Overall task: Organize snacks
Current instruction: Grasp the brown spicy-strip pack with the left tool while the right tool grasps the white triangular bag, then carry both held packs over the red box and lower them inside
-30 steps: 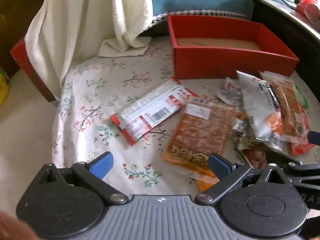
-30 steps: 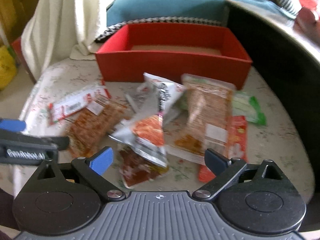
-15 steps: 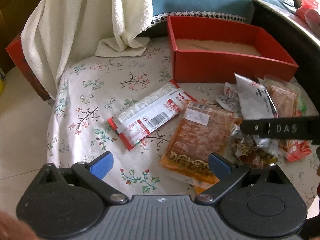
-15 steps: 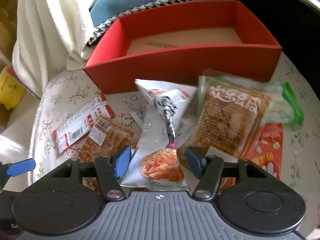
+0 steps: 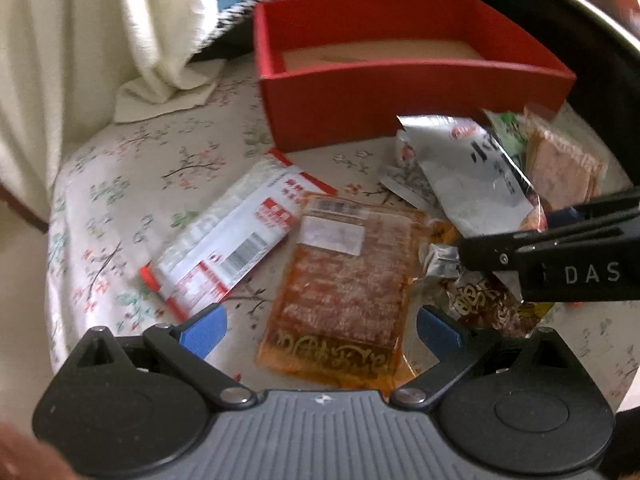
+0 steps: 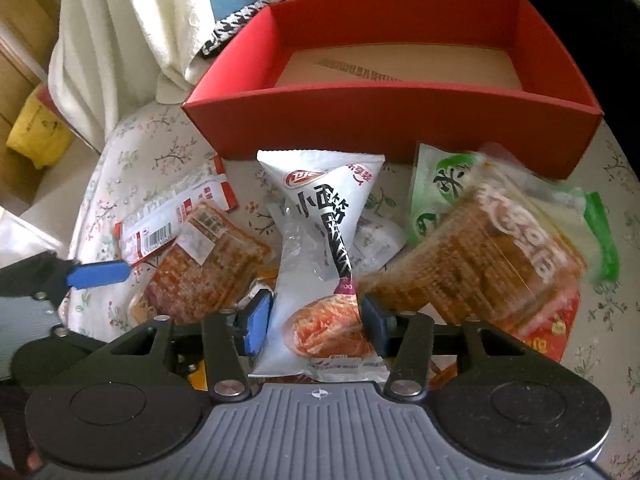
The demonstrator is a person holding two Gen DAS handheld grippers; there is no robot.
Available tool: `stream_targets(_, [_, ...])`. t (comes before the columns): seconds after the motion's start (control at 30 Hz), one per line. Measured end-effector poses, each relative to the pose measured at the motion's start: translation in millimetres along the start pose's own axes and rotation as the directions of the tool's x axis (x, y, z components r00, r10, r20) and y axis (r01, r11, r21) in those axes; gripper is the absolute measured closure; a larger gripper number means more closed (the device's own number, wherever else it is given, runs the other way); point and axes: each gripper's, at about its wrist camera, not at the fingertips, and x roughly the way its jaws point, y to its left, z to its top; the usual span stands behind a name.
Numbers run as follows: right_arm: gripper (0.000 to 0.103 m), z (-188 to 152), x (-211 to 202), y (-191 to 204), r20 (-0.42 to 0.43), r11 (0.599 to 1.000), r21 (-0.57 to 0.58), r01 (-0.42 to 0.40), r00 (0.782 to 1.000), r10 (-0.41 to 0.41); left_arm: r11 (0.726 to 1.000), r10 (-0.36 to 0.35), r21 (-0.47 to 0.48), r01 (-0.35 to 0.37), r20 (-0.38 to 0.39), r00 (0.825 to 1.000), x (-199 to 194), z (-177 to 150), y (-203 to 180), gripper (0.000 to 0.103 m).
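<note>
Left wrist view
- Left tongs (image 5: 318,330): wide open, gripping nothing; blue pads stand apart on either side of the orange pack's near end.
- Orange pack (image 5: 344,288): flat clear pouch of reddish-brown strips, white label at the far end, gold lettering at the near end; long axis runs away from the left tongs, tilted slightly right; its near end lies between the left pads, not touched by them.
- Red-white pack (image 5: 236,236): long flat packet with a barcode, lying diagonally, near end low left, far end toward the box; just left of the orange pack and ahead of the left pad.
- Silver bag (image 5: 476,176): crinkled foil, ahead and right of the left tongs, its lower end running behind the black arm of the right tongs (image 5: 560,224), which enters from the right edge.
- Red box (image 5: 400,104): open, beyond all the snacks, on the floral bench (image 5: 132,184).

Right wrist view
- Right tongs (image 6: 314,320): jaws have just been closing; the blue pads press both sides of the silver bag near its lower end.
- Silver bag (image 6: 320,240): silver-white, dark lettering down the middle, orange-red food picture at the bottom; long axis points straight away from the tongs toward the box, top seam farthest.
- Brown pack (image 6: 480,256): blurred, clear pouch to the right of the tongs, overlying a green pack (image 6: 440,184).
- Orange pack (image 6: 204,272): left of the tongs, with a left pad (image 6: 98,275) just beside it.
- Red box (image 6: 392,120): straight ahead, beyond the bag's top.
</note>
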Motion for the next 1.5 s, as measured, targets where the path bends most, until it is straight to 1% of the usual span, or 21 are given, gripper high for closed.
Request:
stream_targets(0.07, [0.039, 0.9, 2.9, -4.8, 0.0, 0.999, 0.03, -0.013, 1.0, 0.013, 1.0, 0.006, 0.02, -0.006, 0.001, 1.0, 5.3, 2.7, -0.9, 0.005])
stream_targets(0.13, [0.032, 2.0, 7.0, -11.1, -0.004, 0.997, 0.067, -0.035, 0.999, 0.035, 1.0, 0.0, 0.019, 0.0, -0.01, 1.0, 11.3, 6.3, 1.9, 0.004])
stream_targets(0.17, [0.028, 2.5, 8.2, -12.6, -0.003, 0.996, 0.072, -0.046, 0.999, 0.047, 1.0, -0.016, 0.006, 0.017, -0.026, 1.0, 15.7, 8.6, 4.8, 0.004])
stream_targets(0.2, [0.018, 3.2, 9.6, -12.6, -0.004, 0.995, 0.073, -0.061, 0.998, 0.061, 1.0, -0.025, -0.007, 0.024, -0.047, 0.999, 20.0, 10.1, 6.6, 0.004])
stream_targets(0.23, [0.011, 3.4, 11.7, -11.6, -0.009, 0.995, 0.075, -0.069, 0.998, 0.07, 1.0, -0.026, -0.015, 0.025, -0.062, 0.998, 24.1, 11.0, 7.3, 0.004])
stream_targets(0.33, [0.004, 1.2, 17.0, -1.9, -0.002, 0.998, 0.03, -0.062, 0.998, 0.062, 1.0, -0.022, -0.012, 0.021, -0.055, 0.998, 23.3, 12.2, 4.3, 0.004])
stream_targets(0.4, [0.003, 1.4, 18.3, -1.0, 0.009, 0.998, 0.036, -0.06, 0.998, 0.06, 1.0, -0.02, -0.022, 0.019, -0.04, 0.999, 22.2, 8.2, 4.4, 0.004])
stream_targets(0.47, [0.008, 3.2, 16.9, -4.7, 0.014, 0.996, 0.054, -0.065, 0.998, 0.065, 1.0, -0.018, -0.023, 0.017, -0.038, 0.999, 20.2, 4.5, 4.3, 0.004])
stream_targets(0.5, [0.018, 3.3, 15.5, -7.6, 0.024, 0.996, 0.071, -0.057, 0.998, 0.055, 0.999, -0.016, -0.029, 0.015, -0.038, 0.999, 19.0, 2.6, 4.6, 0.004])
stream_targets(0.53, [0.033, 3.3, 13.6, -10.6, 0.029, 0.996, 0.084, -0.044, 0.999, 0.042, 0.999, -0.012, -0.035, 0.01, -0.035, 0.999, 18.3, 1.7, 5.0, 0.004])
stream_targets(0.6, [0.051, 3.2, 10.3, -17.1, 0.03, 0.995, 0.093, -0.046, 0.999, 0.043, 0.999, -0.007, -0.051, 0.006, -0.02, 1.0, 13.6, 0.1, 5.1, 0.012])
stream_targets(0.63, [0.052, 2.8, 10.3, -20.5, 0.024, 0.993, 0.103, -0.056, 0.998, 0.054, 0.998, -0.004, -0.055, 0.003, -0.014, 1.0, 10.5, 0.0, 5.0, 0.023])
stream_targets(0.67, [0.052, 2.1, 10.2, -22.7, 0.021, 0.993, 0.103, -0.059, 0.998, 0.057, 0.998, -0.007, -0.056, 0.006, -0.01, 1.0, 7.2, 0.9, 4.9, 0.032])
stream_targets(0.77, [0.054, 0.2, 8.1, -16.6, 0.021, 0.999, 0.034, -0.012, 1.0, 0.012, 0.998, -0.004, -0.058, 0.003, -0.013, 1.0, 4.6, 3.1, 3.6, 0.039])
stream_targets(0.83, [0.058, -0.2, 5.6, -15.6, 0.019, 0.999, 0.029, -0.019, 1.0, 0.018, 0.998, -0.005, -0.061, 0.004, -0.014, 1.0, 3.5, 3.7, 3.2, 0.04])
stream_targets(0.9, [0.06, 0.5, 0.8, -17.5, 0.023, 0.998, 0.04, -0.047, 0.999, 0.046, 0.998, -0.014, -0.067, 0.014, -0.002, 1.0, -1.5, 5.1, 3.3, 0.04])
stream_targets(1.0, [0.06, 0.9, -8.8, -18.3, 0.046, 0.998, 0.036, -0.058, 0.997, 0.057, 0.997, -0.024, -0.075, 0.027, 0.038, 0.999, -14.3, 9.5, 4.6, 0.04])
stream_targets(1.07, [0.06, 0.2, -12.3, -22.6, 0.053, 0.996, 0.06, -0.066, 0.997, 0.063, 0.997, -0.024, -0.078, 0.028, 0.059, 0.998, -22.3, 13.3, 4.8, 0.04])
stream_targets(1.2, [0.06, 0.9, -25.6, -27.3, 0.094, 0.994, 0.075, -0.083, 0.993, 0.076, 0.995, -0.034, -0.088, 0.04, 0.075, 0.997, -28.7, 19.9, 6.1, 0.04])
stream_targets(1.33, [0.06, 2.7, -36.4, -30.5, 0.125, 0.994, 0.074, -0.085, 0.989, 0.075, 0.996, -0.041, -0.076, 0.048, 0.091, 0.995, -31.4, 27.4, 0.5, 0.04])
stream_targets(1.5, [0.06, 5.3, -42.7, -29.6, 0.147, 0.995, 0.067, -0.071, 0.987, 0.061, 0.999, -0.037, -0.033, 0.041, 0.123, 0.992, -36.6, 36.2, -9.3, 0.04])
